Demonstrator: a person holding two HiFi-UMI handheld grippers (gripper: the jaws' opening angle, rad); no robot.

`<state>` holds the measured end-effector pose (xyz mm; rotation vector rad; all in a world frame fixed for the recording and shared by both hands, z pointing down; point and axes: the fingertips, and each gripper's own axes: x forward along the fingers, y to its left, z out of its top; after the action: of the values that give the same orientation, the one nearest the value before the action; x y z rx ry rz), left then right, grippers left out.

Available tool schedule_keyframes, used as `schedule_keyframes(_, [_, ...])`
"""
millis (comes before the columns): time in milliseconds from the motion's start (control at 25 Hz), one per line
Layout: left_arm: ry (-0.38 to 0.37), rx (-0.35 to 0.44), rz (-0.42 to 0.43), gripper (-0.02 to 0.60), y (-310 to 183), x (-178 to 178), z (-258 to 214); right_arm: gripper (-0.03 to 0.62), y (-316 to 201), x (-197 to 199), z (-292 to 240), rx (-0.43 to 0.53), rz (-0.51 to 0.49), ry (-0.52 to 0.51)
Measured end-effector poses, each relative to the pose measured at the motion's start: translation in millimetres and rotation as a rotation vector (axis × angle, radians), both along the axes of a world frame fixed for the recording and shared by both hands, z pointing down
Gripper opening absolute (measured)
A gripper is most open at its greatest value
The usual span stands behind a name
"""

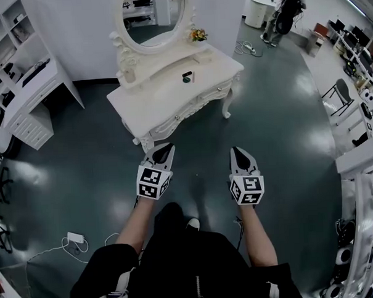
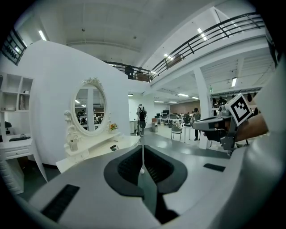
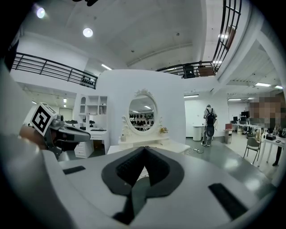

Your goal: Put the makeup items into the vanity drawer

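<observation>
A white vanity table (image 1: 147,100) with an oval mirror (image 1: 153,17) stands ahead of me on the dark floor. Small dark makeup items (image 1: 187,77) lie on its top, and its front drawers look closed. Both grippers hover short of its front edge, empty and apart from it. My left gripper (image 1: 164,151) is shut, pointing at the table's front left corner. My right gripper (image 1: 237,152) is shut too, to the right of the table. The left gripper view shows shut jaws (image 2: 142,146) and the vanity (image 2: 89,150) beyond. The right gripper view shows shut jaws (image 3: 144,150) before the mirror (image 3: 142,112).
A white shelf unit with a desk (image 1: 23,78) stands at the left. A power strip with cables (image 1: 75,238) lies on the floor near my left leg. A white railing (image 1: 361,187) runs at the right, chairs (image 1: 338,95) behind it. A person with a backpack (image 1: 286,11) stands far off.
</observation>
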<state>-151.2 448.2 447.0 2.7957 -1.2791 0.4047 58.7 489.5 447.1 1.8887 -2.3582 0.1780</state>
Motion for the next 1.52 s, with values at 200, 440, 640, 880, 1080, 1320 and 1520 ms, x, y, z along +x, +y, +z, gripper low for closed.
schedule_keyframes(200, [-0.004, -0.010, 0.008, 0.028, -10.4, 16.1, 5.3, 0.006, -11.2, 13.6, 0.9, -0.001, 0.013, -0.015])
schedule_keyframes(440, [-0.001, -0.016, 0.020, 0.028, -43.2, 35.7, 11.2, 0.006, -42.9, 23.2, 6.6, -0.007, 0.017, -0.018])
schedule_keyframes(640, [0.005, -0.024, 0.036, 0.028, -90.6, 52.8, 18.8, 0.006, -89.7, 26.5, 14.7, -0.016, 0.002, -0.017])
schedule_keyframes(880, [-0.008, -0.016, 0.050, 0.028, -166.4, 66.1, 19.0, 0.006, -178.1, 29.3, 13.4, -0.015, -0.021, -0.016])
schedule_keyframes(1080, [-0.002, -0.005, 0.054, 0.028, -239.6, 71.6, 8.7, 0.006, -253.8, 25.8, -4.9, 0.009, -0.043, -0.007])
schedule_keyframes(1320, [0.009, 0.001, 0.050, 0.028, -317.3, 74.1, 4.8, 0.006, -333.2, 27.6, -12.4, 0.019, -0.053, -0.001])
schedule_keyframes(1520, [0.010, -0.005, 0.039, 0.029, -353.6, 69.9, 3.4, 0.006, -376.9, 23.7, -4.4, -0.008, -0.075, -0.012])
